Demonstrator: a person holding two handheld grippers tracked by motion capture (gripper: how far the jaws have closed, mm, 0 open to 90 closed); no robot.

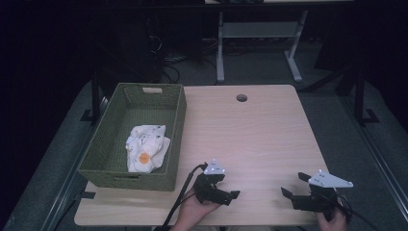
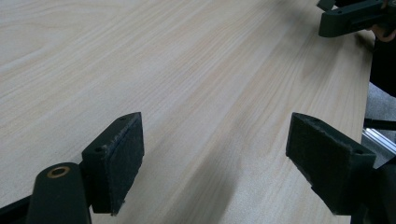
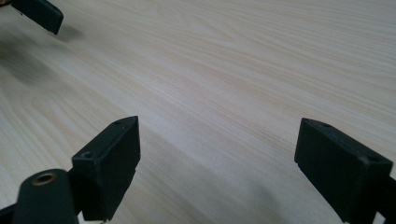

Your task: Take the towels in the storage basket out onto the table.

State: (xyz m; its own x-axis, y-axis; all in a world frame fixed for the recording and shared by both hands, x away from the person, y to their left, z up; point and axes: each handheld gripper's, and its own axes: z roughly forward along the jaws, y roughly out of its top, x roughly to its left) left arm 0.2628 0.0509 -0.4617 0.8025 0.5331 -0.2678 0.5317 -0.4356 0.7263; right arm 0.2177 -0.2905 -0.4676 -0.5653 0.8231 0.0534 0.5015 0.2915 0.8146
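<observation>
A green woven basket (image 1: 175, 126) stands on the left part of the light wooden table (image 1: 250, 134). Inside it lies a crumpled white patterned cloth (image 1: 146, 144) with an orange spot. My left gripper (image 1: 230, 187) is held low over the table's front edge, right of the basket, open with nothing between its jaws (image 2: 219, 154). My right gripper (image 1: 294, 185) hovers near the front right corner, also open and empty (image 3: 219, 158), and its jaws point left toward the other one. Each gripper's tip appears far off in the other's view: the right gripper (image 2: 350, 16), the left gripper (image 3: 39, 14).
A round cable hole (image 1: 241, 97) sits near the table's far edge. Bare wood stretches between the basket and the right edge. A white desk frame (image 1: 220, 48) and cables stand on the dark floor behind the table.
</observation>
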